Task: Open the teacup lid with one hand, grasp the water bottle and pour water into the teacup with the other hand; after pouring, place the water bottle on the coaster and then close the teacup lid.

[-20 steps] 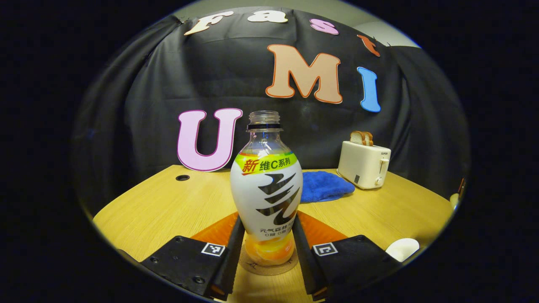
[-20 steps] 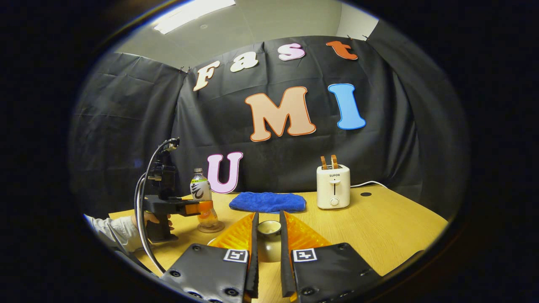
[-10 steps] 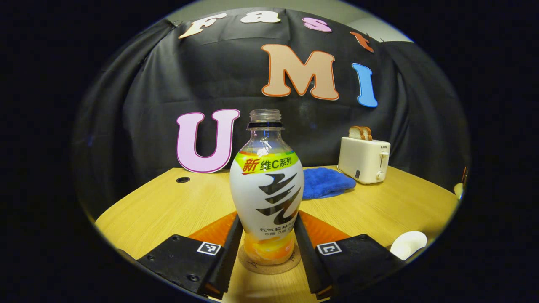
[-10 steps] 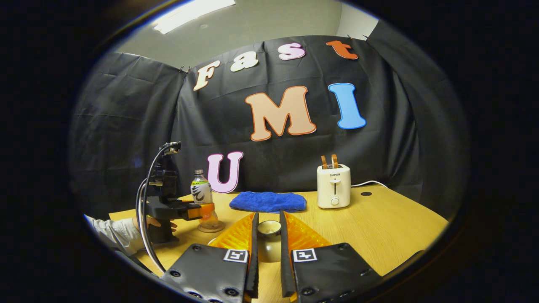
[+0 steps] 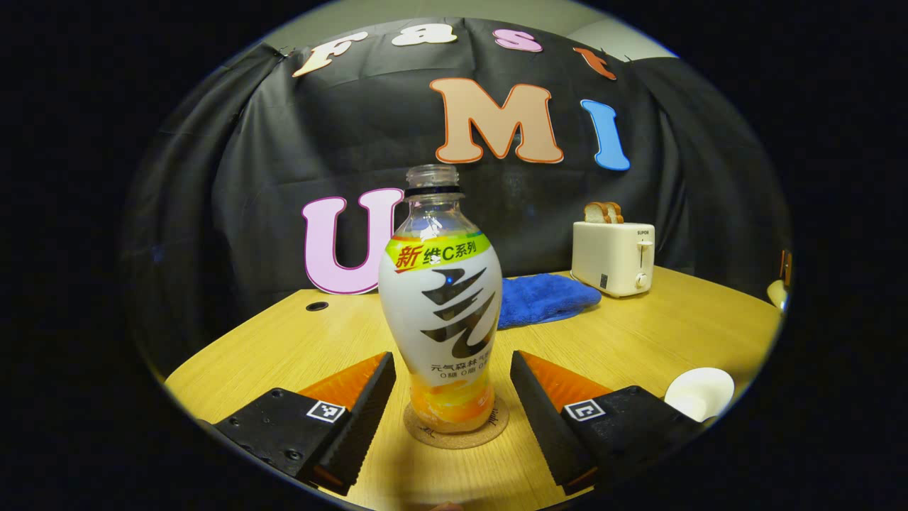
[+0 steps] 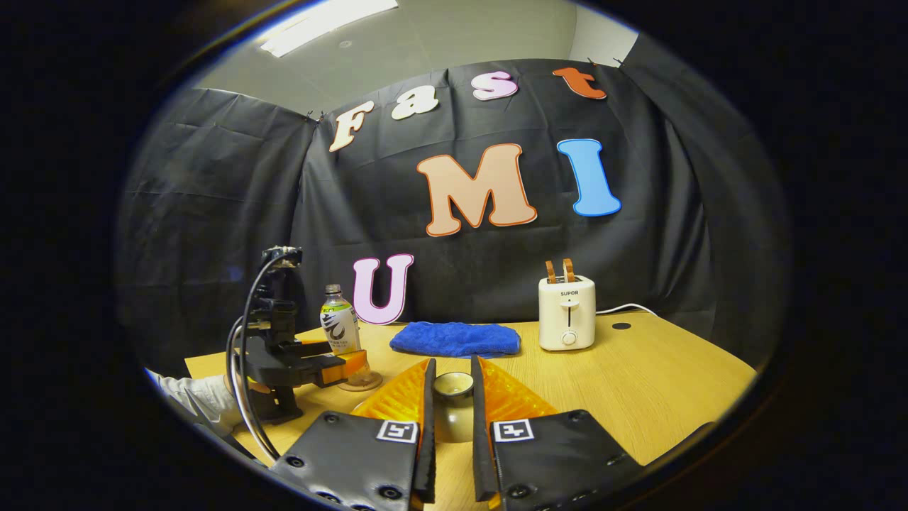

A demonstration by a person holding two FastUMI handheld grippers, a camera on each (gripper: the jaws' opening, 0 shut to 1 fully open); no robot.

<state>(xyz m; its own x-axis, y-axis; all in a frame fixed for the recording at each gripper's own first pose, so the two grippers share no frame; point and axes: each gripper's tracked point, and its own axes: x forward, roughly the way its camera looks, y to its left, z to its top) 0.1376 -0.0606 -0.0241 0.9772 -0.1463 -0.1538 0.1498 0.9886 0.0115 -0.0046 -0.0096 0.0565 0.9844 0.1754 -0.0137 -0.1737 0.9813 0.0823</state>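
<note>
Teacup lid (image 6: 453, 384) gripped by right gripper (image 6: 450, 411) over desk (image 6: 638, 383) front edge, likely fragile, best held by knob; water bottle (image 5: 441, 312) upright on coaster (image 5: 456, 431), left gripper (image 5: 452, 397) jaws apart.

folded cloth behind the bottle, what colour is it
Blue; the cloth shows best in the right gripper view.

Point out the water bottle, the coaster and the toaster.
water bottle (image 5: 441, 312): left gripper view, on the label at mid-body.
coaster (image 5: 496, 430): left gripper view, on its bare right rim.
toaster (image 6: 565, 324): right gripper view, on its front face.
</note>
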